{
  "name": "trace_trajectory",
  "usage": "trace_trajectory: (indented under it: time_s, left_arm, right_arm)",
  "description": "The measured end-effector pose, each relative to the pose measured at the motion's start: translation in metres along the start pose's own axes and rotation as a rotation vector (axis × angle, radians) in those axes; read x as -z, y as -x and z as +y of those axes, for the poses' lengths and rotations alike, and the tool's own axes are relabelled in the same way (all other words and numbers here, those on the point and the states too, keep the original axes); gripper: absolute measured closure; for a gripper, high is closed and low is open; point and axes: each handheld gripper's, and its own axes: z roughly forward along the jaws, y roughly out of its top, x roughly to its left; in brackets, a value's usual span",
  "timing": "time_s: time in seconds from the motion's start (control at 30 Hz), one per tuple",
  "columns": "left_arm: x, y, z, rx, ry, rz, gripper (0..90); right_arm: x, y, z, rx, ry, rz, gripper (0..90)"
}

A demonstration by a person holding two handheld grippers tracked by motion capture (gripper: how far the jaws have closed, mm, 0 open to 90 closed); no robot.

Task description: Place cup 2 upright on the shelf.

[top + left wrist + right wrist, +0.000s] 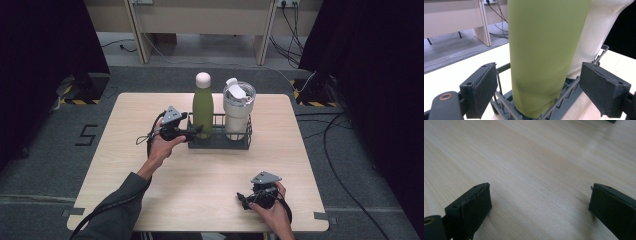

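Bottle (544,55) stands upright in the wire rack (506,105); the left gripper (544,92), jaws spread around it, should close squarely on its body. The right gripper (539,212) rests spread.

High view: fixed above the near edge, facing forward and down across the whole tabletop (200,175), far enough back to take in the floor and desk legs beyond.

Left gripper view: riding low on the left gripper (197,131), looking along its fingers (482,90), very close to the green bottle (544,55) in the wire rack (506,108), white tumbler (596,32) just behind. Bottle (203,107), tumbler (238,107) and rack (220,142) shared with the high view.

Right gripper view: on the right gripper (243,199), aimed down and forward along its fingers (474,207), close over bare tabletop (536,165); that wood surface shared with the high view.
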Motion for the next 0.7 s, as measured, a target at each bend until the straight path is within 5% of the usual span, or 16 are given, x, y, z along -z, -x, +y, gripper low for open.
trace_trajectory:
  time_s: [0.7]
  left_arm:
    - [0.036,0.005,-0.011,0.010,-0.013,-0.003,14.6]
  right_arm:
    - [0.000,0.000,0.000,-0.004,0.001,0.000,4.4]
